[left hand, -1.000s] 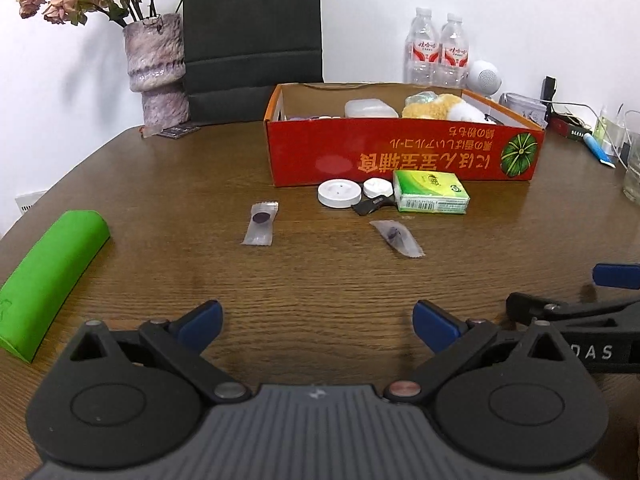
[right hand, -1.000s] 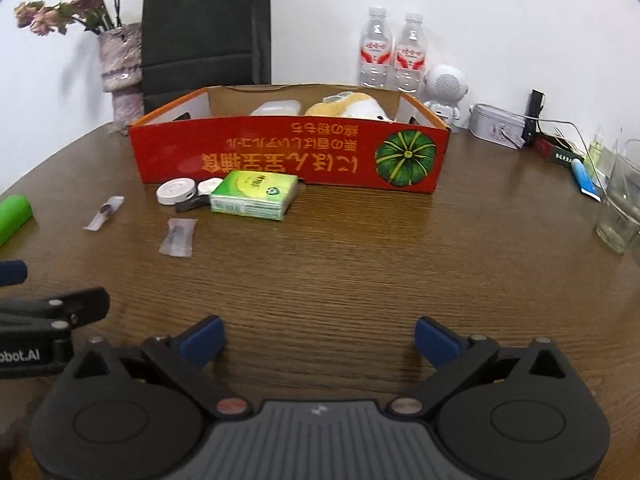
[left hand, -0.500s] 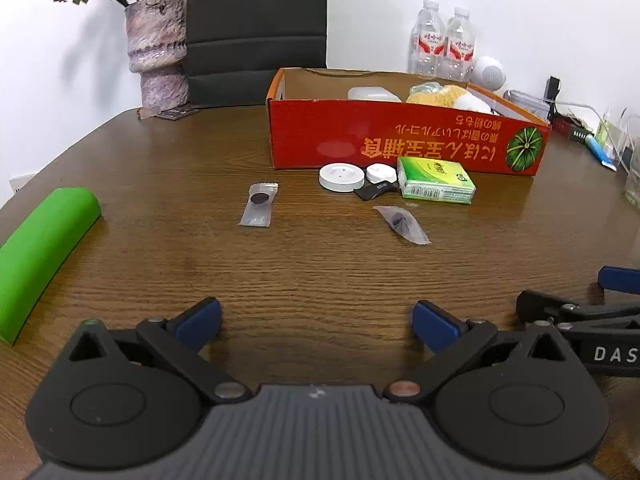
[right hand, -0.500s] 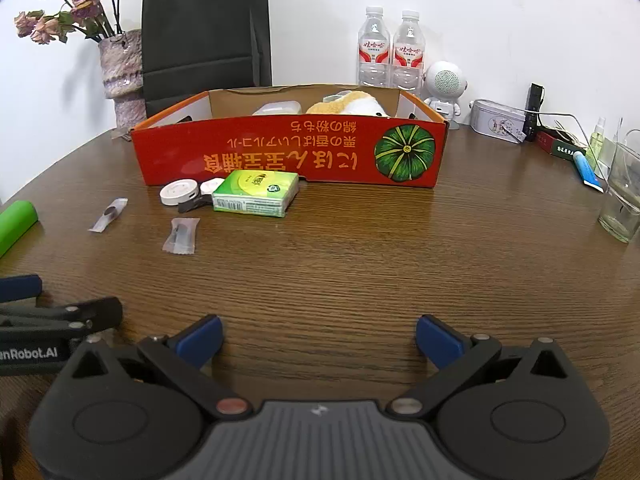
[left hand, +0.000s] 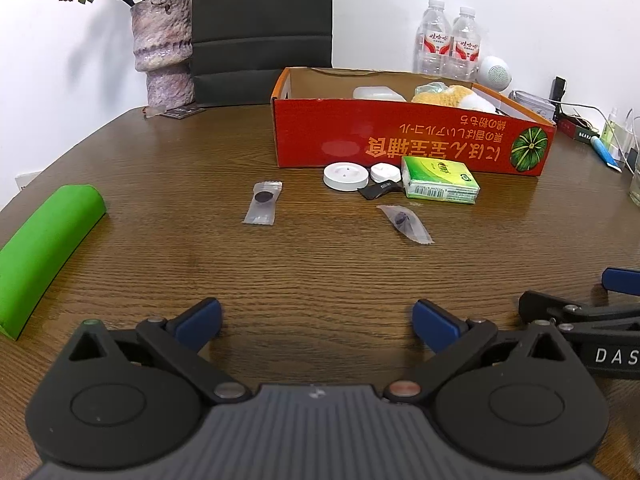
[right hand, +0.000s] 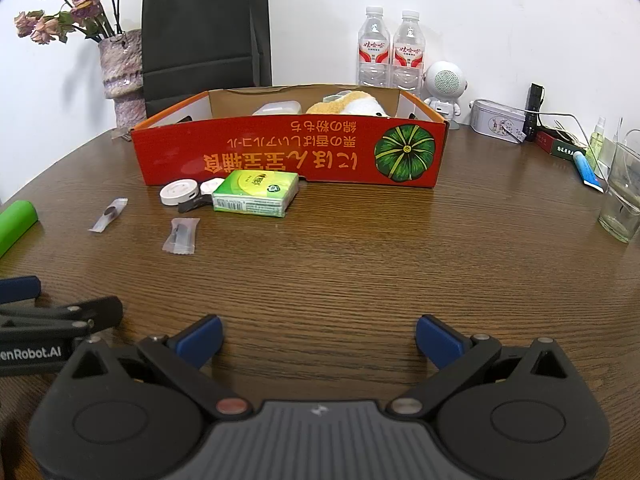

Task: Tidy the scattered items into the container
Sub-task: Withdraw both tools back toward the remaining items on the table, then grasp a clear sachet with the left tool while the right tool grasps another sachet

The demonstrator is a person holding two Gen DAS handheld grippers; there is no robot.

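A red cardboard box (left hand: 412, 142) (right hand: 292, 152) stands at the far middle of the table, with a plush toy (right hand: 348, 105) and a clear case (right hand: 278, 108) inside. In front of it lie a green tissue pack (left hand: 440, 180) (right hand: 256, 194), two white discs (left hand: 346, 176) (right hand: 179, 193), a small black piece (left hand: 378, 191), and two clear sachets (left hand: 263, 202) (left hand: 405, 223) (right hand: 182, 235). A green foam roll (left hand: 44, 248) lies at the left. My left gripper (left hand: 316, 316) and my right gripper (right hand: 318, 334) are both open and empty, low over the near table.
A vase with dried flowers (left hand: 162, 50), a black bag (right hand: 204, 32), two water bottles (right hand: 390, 54), a white speaker (right hand: 442, 84), a tin (right hand: 496, 122) and a glass (right hand: 622, 196) stand around the far and right edges.
Both grippers have risen and tilted slightly, so the box and items sit a little lower in view. Nothing on the table moved; both stay open.
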